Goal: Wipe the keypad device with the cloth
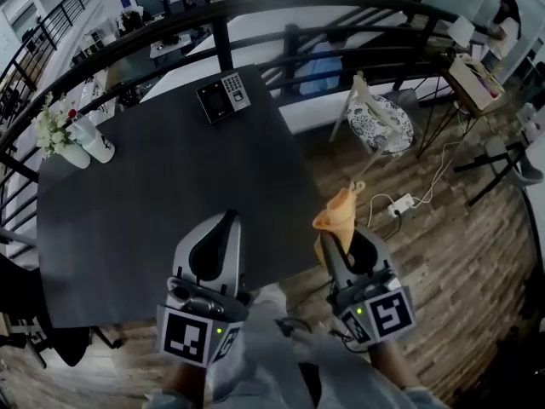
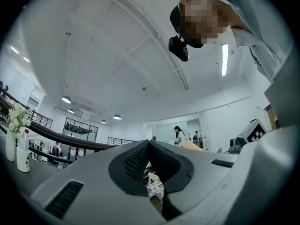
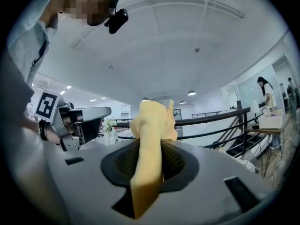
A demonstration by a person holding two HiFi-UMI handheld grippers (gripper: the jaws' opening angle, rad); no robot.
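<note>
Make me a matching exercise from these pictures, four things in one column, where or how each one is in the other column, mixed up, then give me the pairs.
Things:
1. cloth
2. keypad
3. flowers
4. left claw

Places or states:
A. shut, holding nothing
B. at the far edge of the table
C. pinched in the right claw
D. at the table's left side

Pairs: 1-C, 2-B, 3-D, 4-A
</note>
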